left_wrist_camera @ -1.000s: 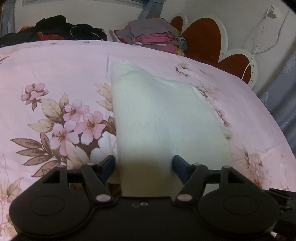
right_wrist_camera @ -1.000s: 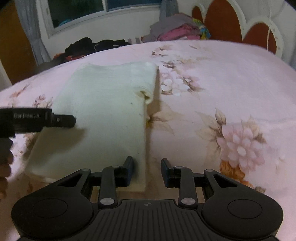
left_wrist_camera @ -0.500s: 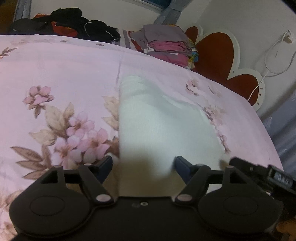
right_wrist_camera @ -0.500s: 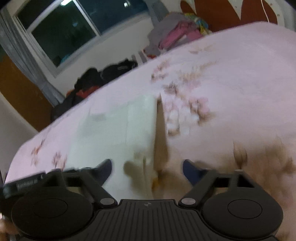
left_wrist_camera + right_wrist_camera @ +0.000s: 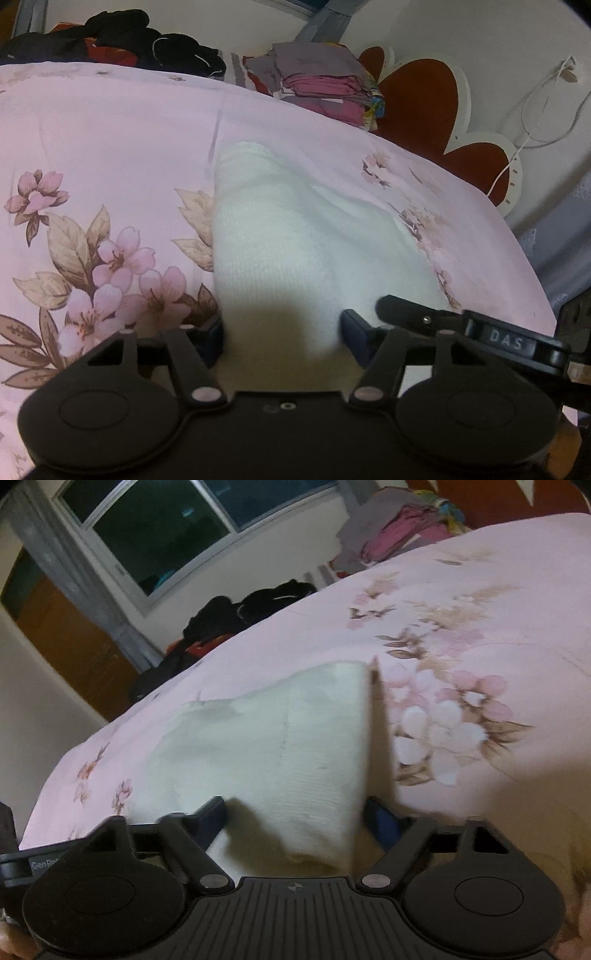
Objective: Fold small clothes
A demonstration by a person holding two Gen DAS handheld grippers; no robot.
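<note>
A pale cream knit garment (image 5: 295,243) lies partly folded on the pink floral bedspread (image 5: 110,147). My left gripper (image 5: 282,332) is open, its jaws wide apart on either side of the garment's near edge. My right gripper (image 5: 295,812) is open too, its jaws straddling the garment's (image 5: 280,746) near right corner, which bunches up between them. The right gripper's body also shows in the left wrist view (image 5: 480,332), close beside the left one.
A stack of folded pink and grey clothes (image 5: 321,85) and a heap of dark clothes (image 5: 122,44) lie at the bed's far edge. A red and white headboard (image 5: 443,110) stands at the right. A window (image 5: 166,528) is behind.
My right gripper opened wide and moved left onto the garment's near right corner. It now sits close beside my left gripper, which stayed open at the near edge.
</note>
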